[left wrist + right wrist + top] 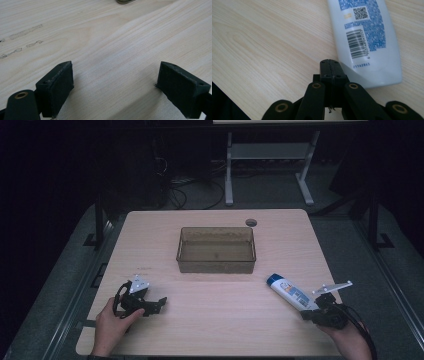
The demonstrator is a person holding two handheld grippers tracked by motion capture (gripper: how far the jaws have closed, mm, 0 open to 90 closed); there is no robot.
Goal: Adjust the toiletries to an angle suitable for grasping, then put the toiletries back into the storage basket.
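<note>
Shampoo bottle (289, 291) lies flat at lower right of the high view, and the right gripper (329, 65), jaws pressed together beside its base, may shove it away, while the left gripper (113, 82) gapes empty.

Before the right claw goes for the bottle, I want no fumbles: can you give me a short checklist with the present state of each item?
1. Right claw open enough to take the bottle: not ok, its jaws are pressed together beside the bottle's base.
2. Bottle free of any grip: ok, it lies flat on the table.
3. Left claw out of the way: ok, open over bare wood at the table's left.
4. Bin has room: ok, nothing shows inside it.
5. Path from bottle to bin free: ok, bare tabletop between them.
6. Bottle cap shut: cannot tell.
</note>
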